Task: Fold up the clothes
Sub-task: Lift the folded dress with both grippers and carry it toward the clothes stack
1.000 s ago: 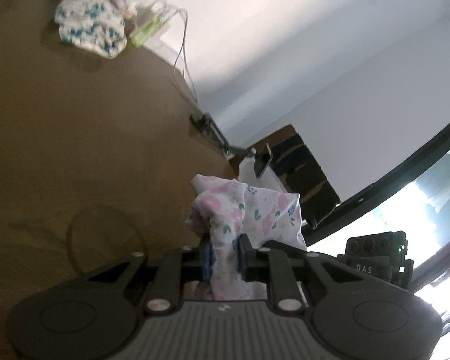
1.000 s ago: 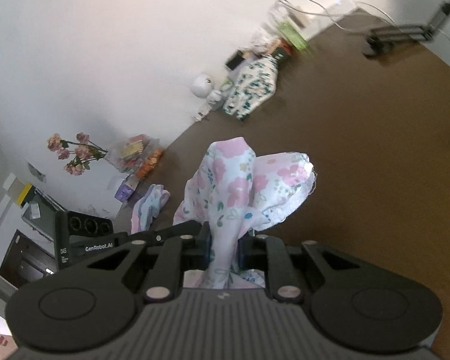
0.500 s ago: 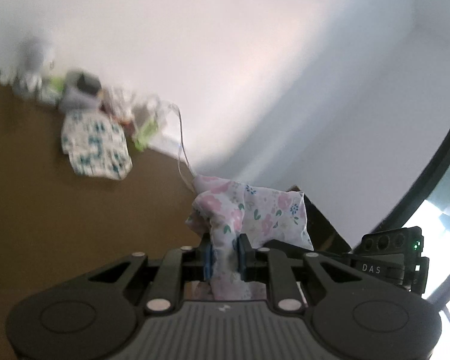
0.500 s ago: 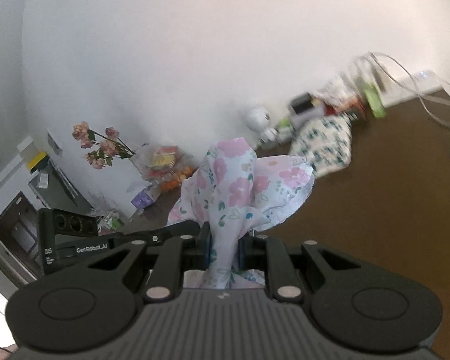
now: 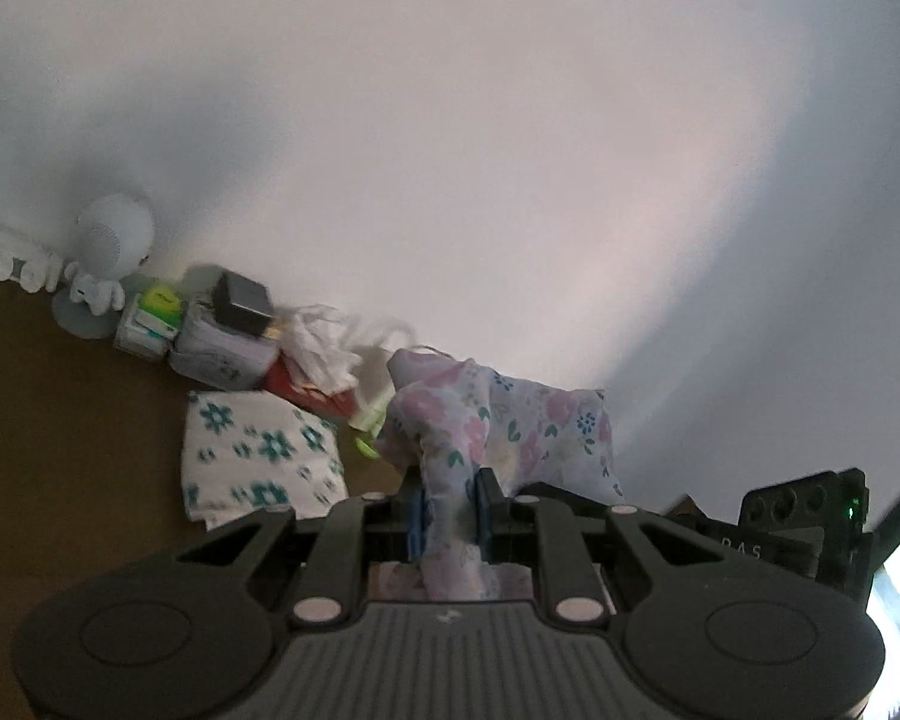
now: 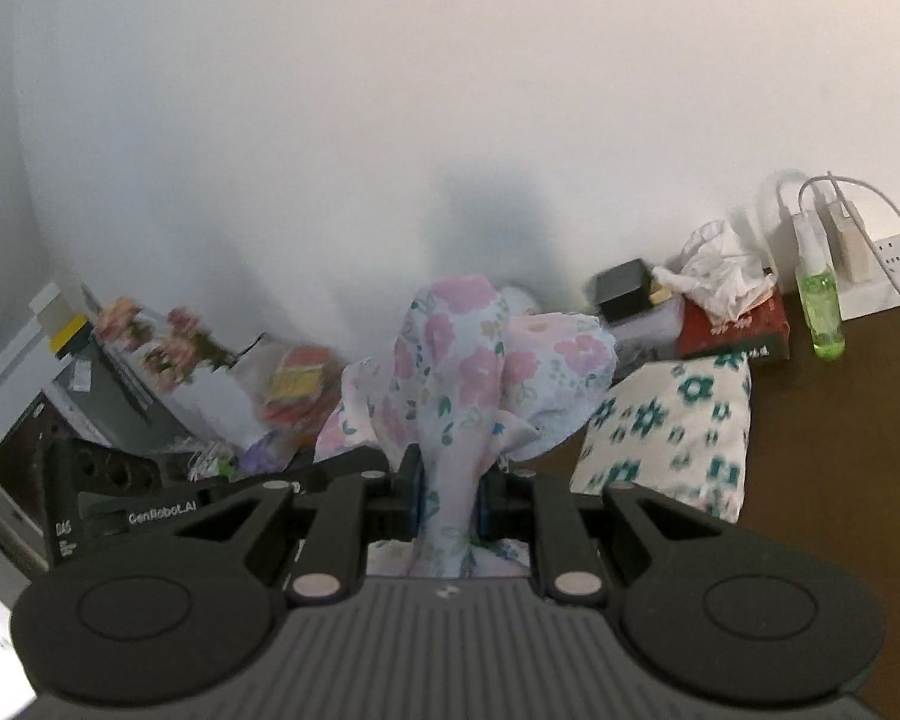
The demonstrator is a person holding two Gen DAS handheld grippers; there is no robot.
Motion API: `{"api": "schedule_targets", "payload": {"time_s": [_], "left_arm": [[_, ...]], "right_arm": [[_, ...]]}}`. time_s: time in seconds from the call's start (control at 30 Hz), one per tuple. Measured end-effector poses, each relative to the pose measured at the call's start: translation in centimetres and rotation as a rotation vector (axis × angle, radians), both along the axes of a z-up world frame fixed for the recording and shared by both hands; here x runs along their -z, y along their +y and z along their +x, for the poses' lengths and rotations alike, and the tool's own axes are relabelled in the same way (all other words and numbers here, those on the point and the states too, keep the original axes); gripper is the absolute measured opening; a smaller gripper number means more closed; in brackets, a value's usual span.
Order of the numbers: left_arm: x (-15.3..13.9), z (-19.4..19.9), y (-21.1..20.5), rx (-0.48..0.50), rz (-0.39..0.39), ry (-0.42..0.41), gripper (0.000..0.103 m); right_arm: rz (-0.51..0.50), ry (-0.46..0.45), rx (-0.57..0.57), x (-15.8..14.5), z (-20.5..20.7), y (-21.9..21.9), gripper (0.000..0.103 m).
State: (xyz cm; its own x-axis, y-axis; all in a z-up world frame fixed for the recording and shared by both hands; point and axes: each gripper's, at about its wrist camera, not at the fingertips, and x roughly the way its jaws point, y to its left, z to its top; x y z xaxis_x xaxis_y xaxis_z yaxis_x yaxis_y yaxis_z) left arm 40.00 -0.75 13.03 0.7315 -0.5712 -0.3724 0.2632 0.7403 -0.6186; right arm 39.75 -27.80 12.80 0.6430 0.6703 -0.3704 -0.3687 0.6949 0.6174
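A pale garment with pink flowers (image 5: 498, 420) is bunched up above my left gripper (image 5: 448, 510), which is shut on it. The same pink floral garment (image 6: 468, 372) rises out of my right gripper (image 6: 448, 501), also shut on it. Both grippers are tilted up toward the white wall, so most of the cloth hangs out of sight below them. A folded white cloth with teal flowers (image 5: 258, 456) lies on the brown table (image 5: 60, 450) near the wall, and the same folded teal cloth (image 6: 672, 426) lies right of my right gripper.
Along the wall stand a white round-headed figure (image 5: 108, 258), small boxes with a crumpled bag (image 5: 240, 324), a green spray bottle (image 6: 819, 306), a power strip with chargers (image 6: 858, 258), and pink flowers (image 6: 162, 342). The other gripper's body (image 6: 120, 504) sits lower left.
Both grippers have swung upward from facing the table to facing the wall, still holding the floral garment. The clutter along the wall has come into closer view.
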Motion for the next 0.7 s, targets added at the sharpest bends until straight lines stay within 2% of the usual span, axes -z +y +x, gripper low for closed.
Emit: {"api": "schedule_targets", "payload": {"time_s": [0.13, 0.33, 0.53, 0.7], "left_arm": [[0.4, 5.4, -1.5, -0.022, 0.012, 0.048, 0.015], [5.1, 11.5, -0.3, -0.034, -0.001, 0.121, 0.015], [9.7, 15.4, 1.2, -0.03, -0.066, 0.187, 0.015], [12.6, 16.8, 1.7, -0.037, -0.121, 0.224, 0.016]], "right_arm": [[0.013, 0.053, 0.01, 2.7, 5.5, -0.3, 0.015], [0.041, 0.136, 0.018, 7.8, 12.2, -1.0, 0.015], [0.083, 0.193, 0.031, 12.5, 15.5, -1.7, 0.015], [0.115, 0.206, 0.027, 14.6, 16.7, -2.0, 0.015]]}}
